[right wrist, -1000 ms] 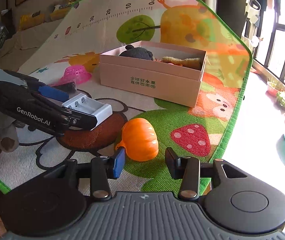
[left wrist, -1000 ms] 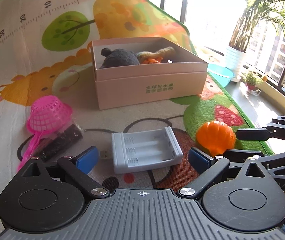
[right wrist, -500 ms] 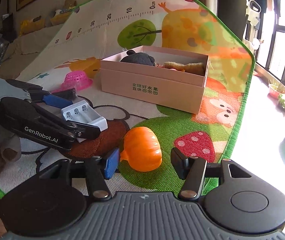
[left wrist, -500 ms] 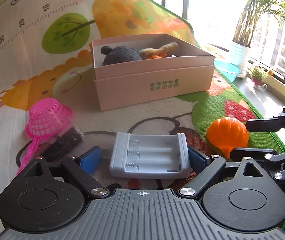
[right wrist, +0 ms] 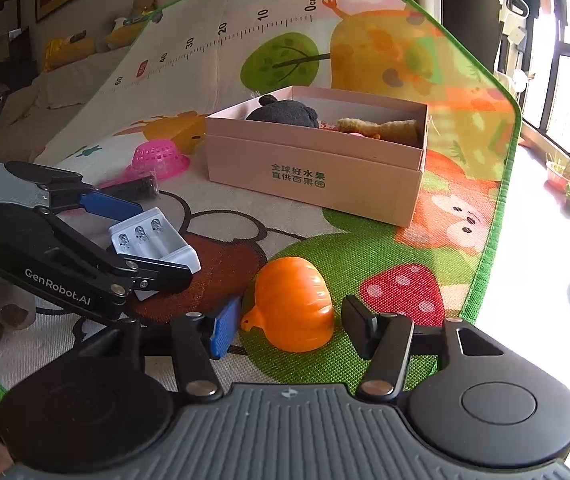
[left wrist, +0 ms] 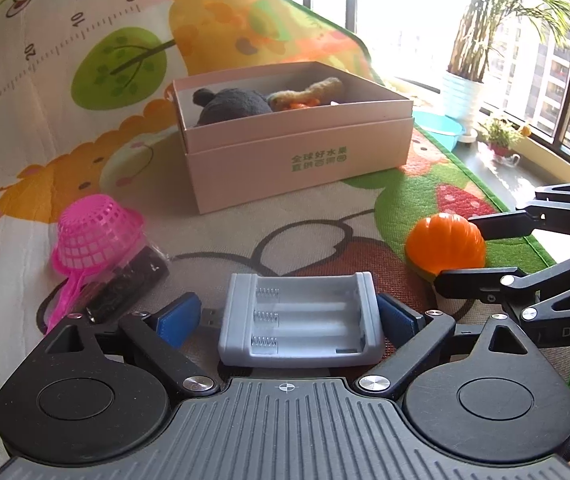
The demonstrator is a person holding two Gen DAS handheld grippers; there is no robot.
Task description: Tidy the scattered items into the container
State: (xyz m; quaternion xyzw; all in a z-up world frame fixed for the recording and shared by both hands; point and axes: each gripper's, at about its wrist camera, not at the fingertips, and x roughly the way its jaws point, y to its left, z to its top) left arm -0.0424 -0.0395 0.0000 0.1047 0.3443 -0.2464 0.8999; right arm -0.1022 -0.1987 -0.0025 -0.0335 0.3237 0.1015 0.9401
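A grey battery holder (left wrist: 301, 318) lies on the play mat between the fingers of my open left gripper (left wrist: 289, 316); its right pad touches the holder, its left pad stands apart. It also shows in the right wrist view (right wrist: 155, 240). An orange toy pumpkin (right wrist: 293, 304) lies between the open fingers of my right gripper (right wrist: 289, 326), with gaps on both sides; it also shows in the left wrist view (left wrist: 445, 244). The pink cardboard box (left wrist: 297, 160) stands behind, holding a dark plush toy (left wrist: 233, 106) and a tan toy (left wrist: 309, 92).
A pink plastic sieve (left wrist: 93, 232) and a black packet (left wrist: 125, 288) lie at the left on the mat. The mat's green edge (right wrist: 497, 216) runs along the right. A potted plant (left wrist: 461, 92) and a teal basin (left wrist: 439, 126) stand by the window.
Both grippers moved forward. The battery holder now sits deep between the left fingers and the pumpkin between the right fingers. Nothing has been lifted.
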